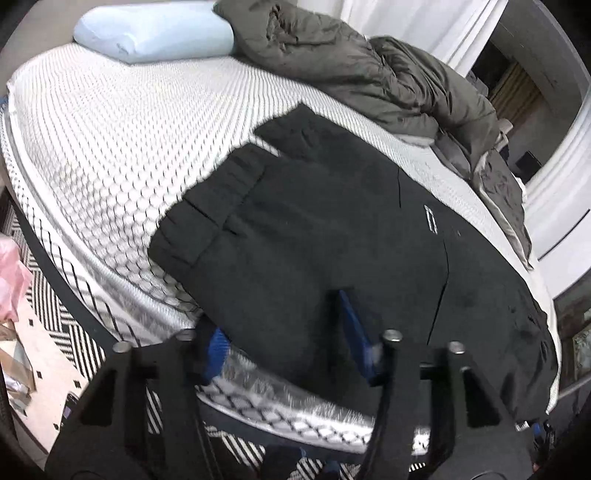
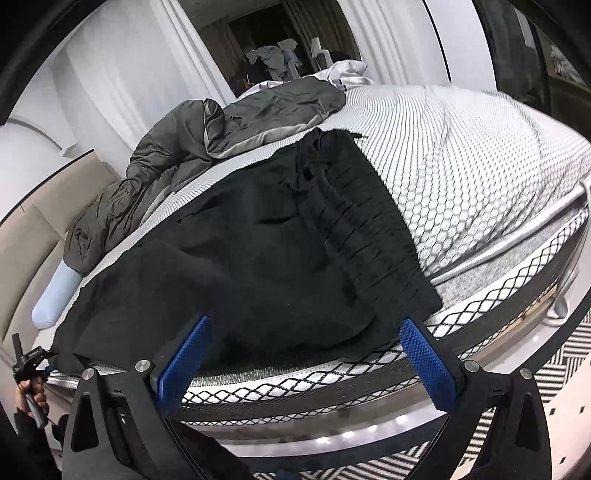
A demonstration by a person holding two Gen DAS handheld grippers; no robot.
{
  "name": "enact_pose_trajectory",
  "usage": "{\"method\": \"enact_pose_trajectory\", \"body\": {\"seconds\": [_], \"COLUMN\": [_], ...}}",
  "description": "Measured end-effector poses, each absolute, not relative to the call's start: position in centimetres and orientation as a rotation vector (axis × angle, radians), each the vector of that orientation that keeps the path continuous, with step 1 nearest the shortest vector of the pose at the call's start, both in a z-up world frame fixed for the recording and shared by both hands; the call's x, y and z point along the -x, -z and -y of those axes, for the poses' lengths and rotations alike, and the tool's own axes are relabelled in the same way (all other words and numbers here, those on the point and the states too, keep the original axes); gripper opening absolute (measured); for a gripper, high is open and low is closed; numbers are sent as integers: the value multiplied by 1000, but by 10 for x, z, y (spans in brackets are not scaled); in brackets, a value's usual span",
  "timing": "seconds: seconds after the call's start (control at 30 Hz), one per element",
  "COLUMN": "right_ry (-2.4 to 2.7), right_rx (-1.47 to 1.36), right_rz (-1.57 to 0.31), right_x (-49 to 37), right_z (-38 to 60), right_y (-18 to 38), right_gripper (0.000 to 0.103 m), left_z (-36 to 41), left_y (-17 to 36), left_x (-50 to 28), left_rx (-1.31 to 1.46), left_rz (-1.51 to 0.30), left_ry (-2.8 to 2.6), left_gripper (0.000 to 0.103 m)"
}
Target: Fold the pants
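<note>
Black pants lie spread flat on the white patterned mattress, waistband toward the left, near edge hanging at the mattress side. My left gripper straddles that near edge. Its blue pads stand part way apart with black cloth lying between them, and I see no firm pinch. In the right wrist view the pants reach the mattress edge. My right gripper stands wide open just short of the hem, blue pads bare. The left gripper shows small at lower left.
A crumpled grey duvet and a pale blue pillow lie at the far side of the bed. A black-and-white zigzag rug covers the floor beside it. Something pink sits on the floor at left. White walls and a doorway lie behind.
</note>
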State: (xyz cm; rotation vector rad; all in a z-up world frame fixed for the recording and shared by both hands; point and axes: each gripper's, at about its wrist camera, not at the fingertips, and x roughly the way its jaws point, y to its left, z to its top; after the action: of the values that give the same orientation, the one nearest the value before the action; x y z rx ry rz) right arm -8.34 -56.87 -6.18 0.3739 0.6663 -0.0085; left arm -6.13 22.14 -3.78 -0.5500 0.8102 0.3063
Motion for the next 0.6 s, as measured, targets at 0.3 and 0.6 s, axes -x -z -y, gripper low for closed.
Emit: {"method": "enact_pose_trajectory", "body": {"seconds": [0.3, 0.6], "right_ry": [13, 2], "right_rx": [-492, -671], "right_rz": [-672, -609], "right_x": [85, 85], "right_z": [578, 605], "right_y": [74, 85], "right_gripper": [103, 102], "left_z": [-225, -221], "left_y": [17, -27], "left_x": [70, 103], "left_rx": [518, 446], "left_rz": [-739, -662], "left_ry": [-366, -337], "left_gripper": [7, 0]}}
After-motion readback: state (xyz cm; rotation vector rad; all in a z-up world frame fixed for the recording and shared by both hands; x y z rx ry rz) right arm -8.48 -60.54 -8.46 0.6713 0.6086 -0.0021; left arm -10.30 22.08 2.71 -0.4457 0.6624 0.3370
